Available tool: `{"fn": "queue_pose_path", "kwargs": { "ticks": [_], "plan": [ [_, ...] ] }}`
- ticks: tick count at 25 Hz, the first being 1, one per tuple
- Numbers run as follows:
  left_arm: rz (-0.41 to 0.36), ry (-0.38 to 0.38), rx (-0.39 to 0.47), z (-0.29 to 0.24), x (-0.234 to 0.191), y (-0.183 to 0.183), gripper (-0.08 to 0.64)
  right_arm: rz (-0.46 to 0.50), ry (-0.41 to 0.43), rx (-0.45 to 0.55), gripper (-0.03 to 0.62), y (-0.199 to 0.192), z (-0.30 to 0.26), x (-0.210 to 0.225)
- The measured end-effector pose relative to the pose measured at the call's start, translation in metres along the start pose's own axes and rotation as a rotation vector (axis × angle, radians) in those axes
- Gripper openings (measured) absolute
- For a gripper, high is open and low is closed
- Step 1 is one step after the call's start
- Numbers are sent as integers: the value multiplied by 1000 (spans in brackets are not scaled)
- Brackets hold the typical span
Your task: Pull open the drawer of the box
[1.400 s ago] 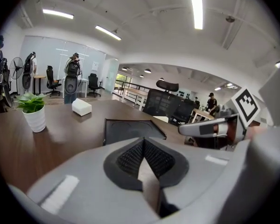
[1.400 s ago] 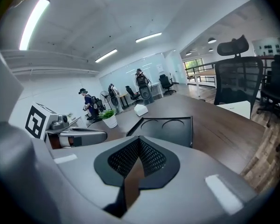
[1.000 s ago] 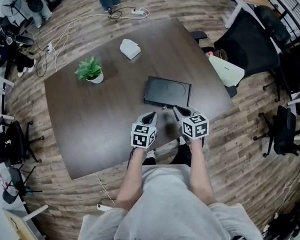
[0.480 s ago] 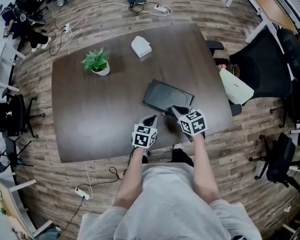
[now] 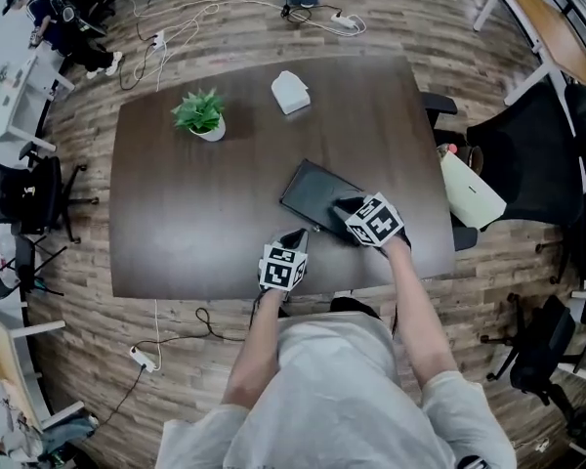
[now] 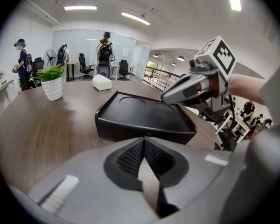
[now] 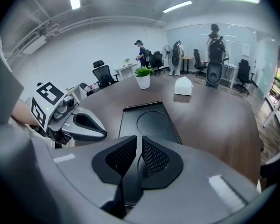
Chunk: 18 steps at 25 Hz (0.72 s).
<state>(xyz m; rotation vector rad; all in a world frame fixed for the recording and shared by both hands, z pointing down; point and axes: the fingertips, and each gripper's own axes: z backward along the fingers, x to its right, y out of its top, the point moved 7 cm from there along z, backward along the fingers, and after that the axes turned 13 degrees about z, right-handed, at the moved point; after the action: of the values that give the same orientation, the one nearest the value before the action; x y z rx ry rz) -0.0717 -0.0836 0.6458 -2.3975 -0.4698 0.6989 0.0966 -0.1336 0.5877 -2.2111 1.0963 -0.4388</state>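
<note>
A flat black plastic box [image 5: 313,191], its drawer seemingly unopened, lies near the dark wooden table's [image 5: 176,223] front edge. The right gripper [image 5: 344,206] hovers above its near corner and the left gripper [image 5: 295,234] just short of it, both with jaws together and empty. Pinched jaws may slip, dragging the box.

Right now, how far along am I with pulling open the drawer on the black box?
Nothing is done yet: the black box has its drawer front flush and shut. In hand: the right gripper hovers over the box's near corner, its fingers nearly together on nothing. The left gripper sits short of the front, empty. Left to do: grip the drawer front and pull it out.
</note>
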Motion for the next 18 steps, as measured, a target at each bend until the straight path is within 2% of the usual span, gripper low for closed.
{"fn": "queue_pose_path", "kwargs": {
  "ticks": [7,13,18],
  "plan": [
    [86,76,40,-6,0,-9,54,211,135,-104,30,14,-19,14],
    [149,130,81,1,4,-22,54,326,208,-177,26,24,-34,18],
    [207,162,126,9,7,-33,54,416,251,-281,26,17,-44,10]
  ]
}}
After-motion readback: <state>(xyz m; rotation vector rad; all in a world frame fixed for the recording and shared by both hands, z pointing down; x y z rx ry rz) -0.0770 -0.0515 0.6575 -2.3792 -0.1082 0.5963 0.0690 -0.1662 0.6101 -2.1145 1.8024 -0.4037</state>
